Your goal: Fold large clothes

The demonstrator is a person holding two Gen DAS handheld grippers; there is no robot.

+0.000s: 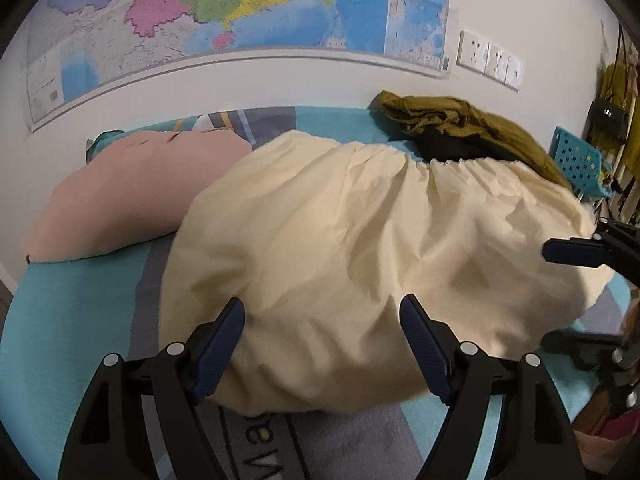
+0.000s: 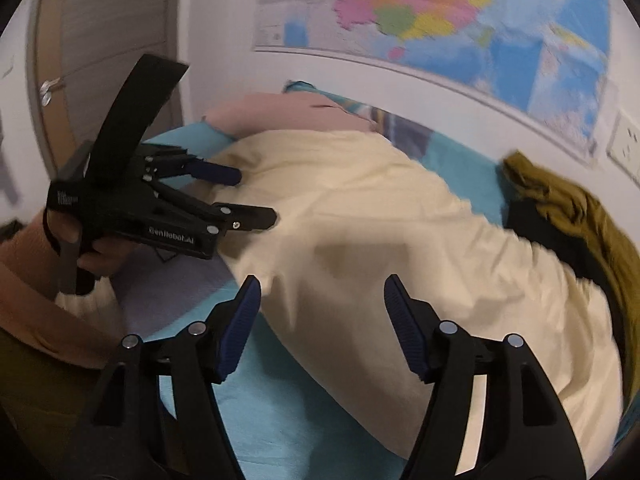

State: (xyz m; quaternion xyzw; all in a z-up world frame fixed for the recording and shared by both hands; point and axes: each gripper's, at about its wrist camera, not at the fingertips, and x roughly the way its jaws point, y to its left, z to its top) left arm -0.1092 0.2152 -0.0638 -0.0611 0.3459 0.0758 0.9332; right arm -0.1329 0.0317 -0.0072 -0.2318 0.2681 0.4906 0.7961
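the wide pale-yellow cotton garment with a gathered waistband (image 1: pixel 360 248) lies spread on the teal bed sheet (image 1: pixel 72 320), long axis running toward the wall. left gripper (image 1: pixel 322 344) stands open and empty over its near edge, nearer than the right gripper (image 2: pixel 322 328), also open and empty.

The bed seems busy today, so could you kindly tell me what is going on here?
A person holds a gripper in each hand over a cream garment spread on the teal bed sheet. The left gripper and the right gripper are both open above the cloth, gripping nothing. A pink pillow lies by the wall, and an olive garment is heaped behind. A map hangs above.
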